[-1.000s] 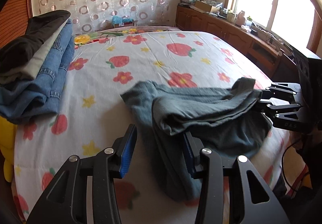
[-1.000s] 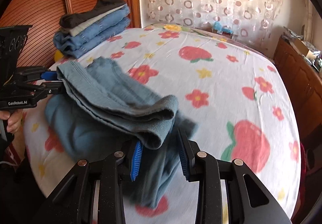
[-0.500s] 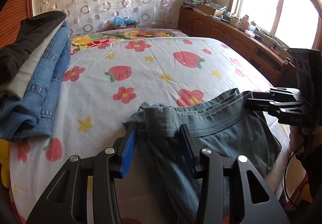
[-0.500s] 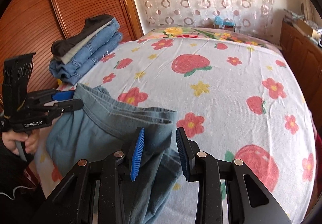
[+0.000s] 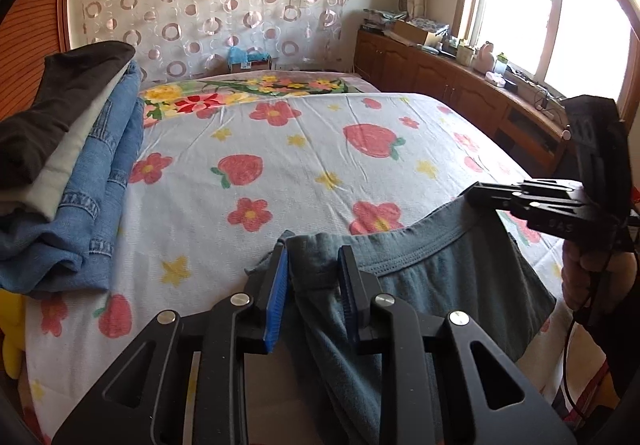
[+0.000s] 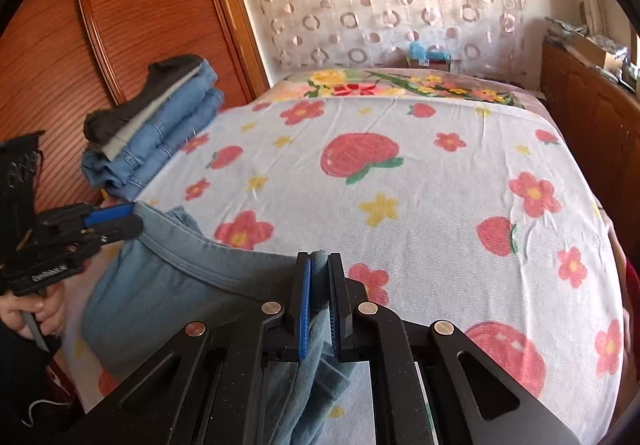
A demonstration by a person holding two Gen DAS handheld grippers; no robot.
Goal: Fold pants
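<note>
Both sets of jaws have just closed; the left gripper (image 5: 312, 273) and right gripper (image 6: 319, 285) now pinch the grey pants' (image 5: 432, 277) waistband stretched between them, legs hanging below; every fold remains undone.

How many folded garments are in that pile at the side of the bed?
4 can be told apart in the pile: a dark one on top, a pale one beneath, then two blue denim ones at the bottom. More may be hidden within.
</note>
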